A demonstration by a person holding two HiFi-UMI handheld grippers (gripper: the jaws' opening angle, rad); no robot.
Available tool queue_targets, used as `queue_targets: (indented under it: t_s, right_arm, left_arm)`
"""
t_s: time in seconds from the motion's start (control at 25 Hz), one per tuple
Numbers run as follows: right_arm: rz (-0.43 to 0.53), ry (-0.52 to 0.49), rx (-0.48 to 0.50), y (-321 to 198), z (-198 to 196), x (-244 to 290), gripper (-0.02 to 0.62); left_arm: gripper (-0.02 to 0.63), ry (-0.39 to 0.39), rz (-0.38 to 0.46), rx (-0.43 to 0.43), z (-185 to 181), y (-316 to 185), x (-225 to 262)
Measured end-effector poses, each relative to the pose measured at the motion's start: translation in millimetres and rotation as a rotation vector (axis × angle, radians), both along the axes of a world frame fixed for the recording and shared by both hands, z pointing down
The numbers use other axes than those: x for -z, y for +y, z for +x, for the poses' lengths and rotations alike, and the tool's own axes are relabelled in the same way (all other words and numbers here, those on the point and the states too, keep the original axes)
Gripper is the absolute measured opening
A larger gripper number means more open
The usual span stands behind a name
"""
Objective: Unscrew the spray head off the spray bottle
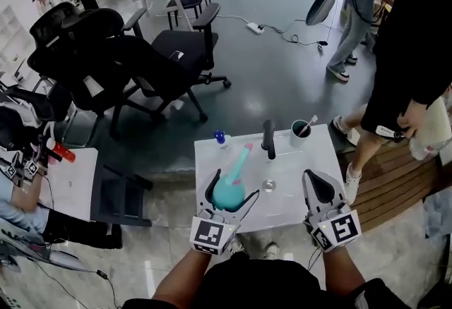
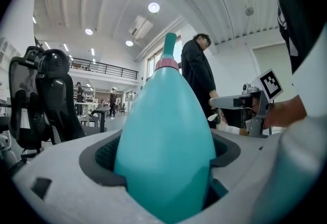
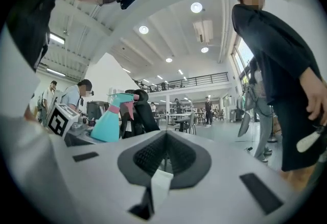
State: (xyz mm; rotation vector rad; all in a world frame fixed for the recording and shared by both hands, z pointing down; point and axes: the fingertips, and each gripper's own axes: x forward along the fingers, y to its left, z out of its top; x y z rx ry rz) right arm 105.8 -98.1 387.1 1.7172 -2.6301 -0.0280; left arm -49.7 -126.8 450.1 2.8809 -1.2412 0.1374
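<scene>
The teal bottle (image 1: 227, 192) is clamped round its body by the left hand-held gripper (image 2: 164, 166), with the pads pressed on both flanks. It is held over the near edge of the white table (image 1: 296, 166); whether its base touches the top cannot be told. The spray head (image 1: 241, 157) is on, leaning away toward the far side, with the pink collar (image 2: 167, 63) seated at the shoulder. The right hand-held gripper (image 3: 164, 159) is clenched on nothing, jaws together, well off to the bottle's right. The unscrewing looks not yet begun.

The bottle is judged to be light, smooth plastic, with walls likely to give a little under pressure. On that tapered body, a slip or a spin in the pads could be expected once twist is applied. Hold is best taken on the collar or the head just above it, once the right jaws are opened. The body should be pinned low down, where it is widest.
</scene>
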Motion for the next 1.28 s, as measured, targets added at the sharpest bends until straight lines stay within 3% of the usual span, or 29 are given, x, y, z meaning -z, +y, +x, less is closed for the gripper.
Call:
queue_targets:
  t_s: [0.24,0.56,0.64,0.68,0.92,1.28]
  right_arm:
    - [0.02,0.016,0.06,-11.5,-53.6,5.5,0.003]
    - [-0.028,-0.125,0.263,-11.5,-116.7,28.0,0.007]
    - [-0.039,-0.138,0.325,-10.8,-128.4,29.3,0.082]
    - [-0.041,-0.151,0.349,-11.3,-132.3,30.7,0.09]
    - [-0.107,-0.225,0.434,-22.8,-134.2,30.8,0.145]
    - [-0.136,-0.289,0.485,-37.8,-115.3,32.3,0.155]
  left_arm:
    - [0.472,-0.005,0.031,-0.054,-8.5,-16.3,3.5]
    - [0.471,-0.038,0.074,-0.108,-7.4,-23.2,3.6]
    - [0.471,-0.042,0.076,-0.113,-4.6,-23.6,1.4]
    - [0.471,-0.049,0.079,-0.117,-2.8,-24.0,0.2]
    - [0.471,-0.094,0.095,-0.096,10.1,-30.4,-1.5]
    - [0.471,-0.19,0.134,-0.025,41.1,-31.7,-9.6]
